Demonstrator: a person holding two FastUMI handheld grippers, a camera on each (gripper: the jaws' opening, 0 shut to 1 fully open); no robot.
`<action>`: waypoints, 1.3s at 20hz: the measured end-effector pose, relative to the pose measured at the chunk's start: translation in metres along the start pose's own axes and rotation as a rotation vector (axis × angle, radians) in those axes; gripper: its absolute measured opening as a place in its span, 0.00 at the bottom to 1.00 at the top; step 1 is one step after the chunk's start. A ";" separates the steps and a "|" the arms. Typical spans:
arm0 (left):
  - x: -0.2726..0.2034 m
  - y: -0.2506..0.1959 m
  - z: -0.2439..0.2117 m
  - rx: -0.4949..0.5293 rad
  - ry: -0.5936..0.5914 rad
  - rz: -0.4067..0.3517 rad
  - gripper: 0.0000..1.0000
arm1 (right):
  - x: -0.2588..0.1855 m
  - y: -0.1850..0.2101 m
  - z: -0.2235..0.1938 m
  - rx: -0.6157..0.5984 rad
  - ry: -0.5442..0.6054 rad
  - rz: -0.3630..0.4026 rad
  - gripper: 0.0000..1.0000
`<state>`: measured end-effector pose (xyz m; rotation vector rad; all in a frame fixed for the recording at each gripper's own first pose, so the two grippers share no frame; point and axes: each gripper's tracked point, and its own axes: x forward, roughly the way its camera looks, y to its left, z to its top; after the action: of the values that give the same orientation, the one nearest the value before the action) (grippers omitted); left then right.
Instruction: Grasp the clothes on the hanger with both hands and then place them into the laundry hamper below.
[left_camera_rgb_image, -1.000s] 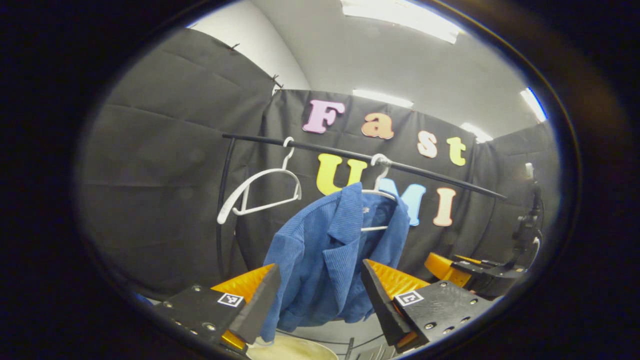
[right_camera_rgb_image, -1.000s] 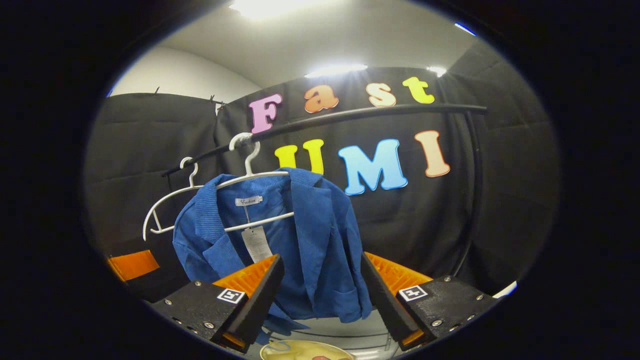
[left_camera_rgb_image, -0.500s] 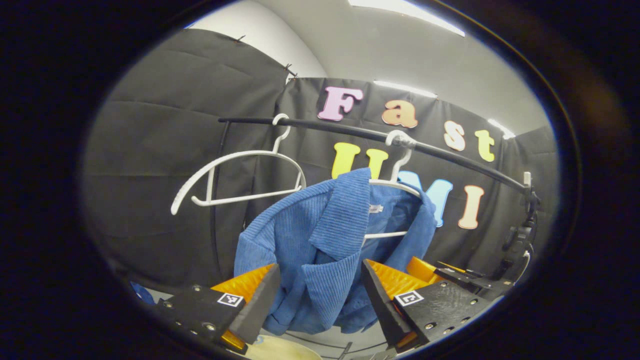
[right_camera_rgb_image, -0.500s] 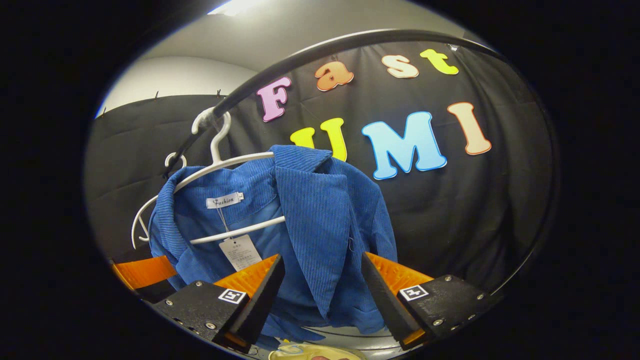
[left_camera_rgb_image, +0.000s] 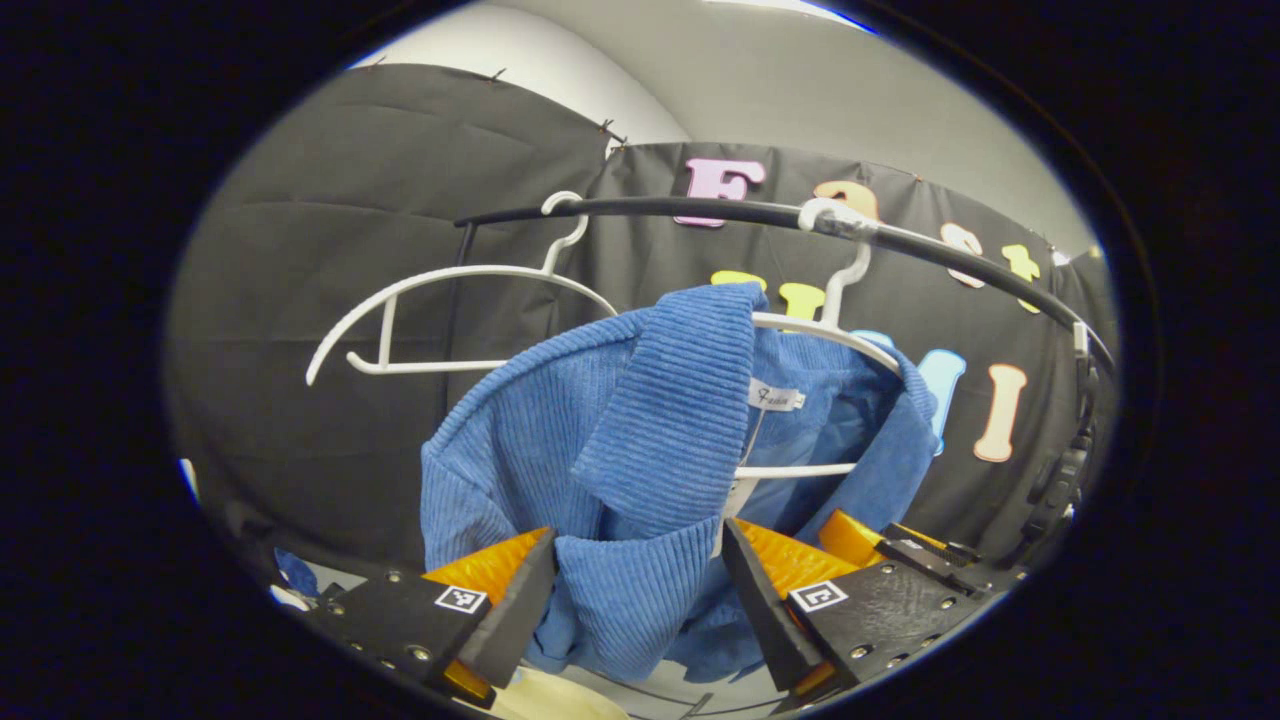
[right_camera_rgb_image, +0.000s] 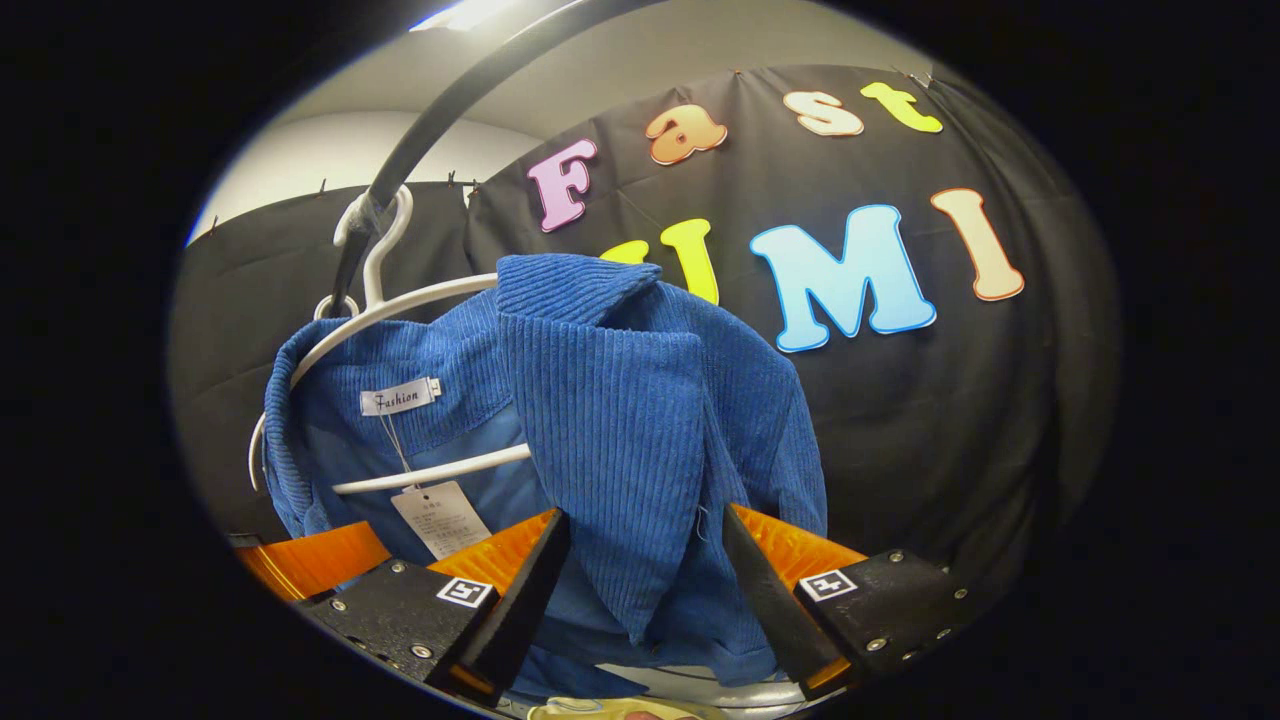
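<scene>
A blue corduroy jacket hangs on a white hanger from a black rail. My left gripper is open, and the jacket's left lapel and shoulder lie between its fingers. My right gripper is open too, with the other lapel hanging down between its fingers. The right gripper also shows at the lower right of the left gripper view, and the left gripper at the lower left of the right gripper view. A pale hamper rim peeks out below the jacket.
A bare white hanger hangs on the rail to the left of the jacket. The rail's upright post stands behind it. A paper tag dangles inside the jacket's collar. Black cloth walls close the booth behind.
Both grippers have moved up and closer to the jacket; its lapels, once ahead of the fingers, now lie between them. Both stayed open.
</scene>
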<state>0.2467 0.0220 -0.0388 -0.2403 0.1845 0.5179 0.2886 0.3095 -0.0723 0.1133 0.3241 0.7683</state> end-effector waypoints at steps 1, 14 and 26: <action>0.002 0.002 0.000 -0.005 -0.004 0.011 0.92 | 0.001 0.002 -0.001 -0.001 0.000 0.010 0.95; 0.014 0.019 -0.008 -0.045 -0.018 0.080 0.74 | 0.015 0.007 -0.006 -0.069 0.016 0.069 0.84; -0.008 0.015 -0.003 -0.126 -0.038 -0.062 0.01 | 0.007 0.007 0.005 -0.036 -0.007 0.120 0.00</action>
<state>0.2317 0.0302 -0.0430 -0.3580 0.1075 0.4723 0.2902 0.3200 -0.0680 0.1020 0.2981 0.8925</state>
